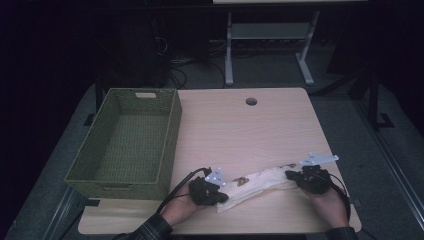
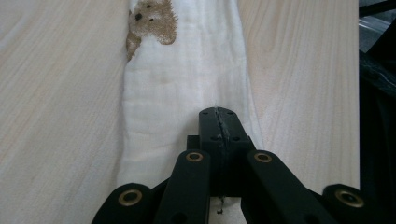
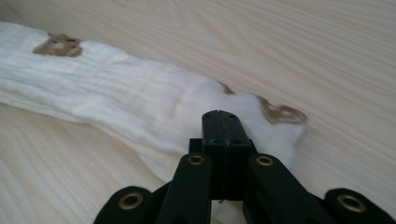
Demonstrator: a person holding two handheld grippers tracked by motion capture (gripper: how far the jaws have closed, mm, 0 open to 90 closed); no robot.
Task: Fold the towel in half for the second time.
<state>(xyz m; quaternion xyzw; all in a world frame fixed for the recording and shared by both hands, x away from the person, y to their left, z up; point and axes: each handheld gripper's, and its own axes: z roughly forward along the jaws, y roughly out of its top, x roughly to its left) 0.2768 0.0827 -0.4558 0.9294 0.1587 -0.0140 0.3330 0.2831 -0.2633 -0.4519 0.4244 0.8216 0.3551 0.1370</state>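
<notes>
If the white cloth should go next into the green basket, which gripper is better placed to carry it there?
Probably the left gripper: it is shut on the cloth end nearer the basket. The right gripper is shut on the far end.

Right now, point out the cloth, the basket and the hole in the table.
cloth (image 1: 262,181), high view, middle of the white fabric
basket (image 1: 167,145), high view, its right wall
hole (image 1: 251,101), high view, centre of the round opening

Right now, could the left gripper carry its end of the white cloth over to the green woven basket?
Probably yes: the left gripper, shut on the brown-patched white cloth, sits just right of the open-topped green woven basket, bare wooden table between. The right gripper clamps the far end.
</notes>
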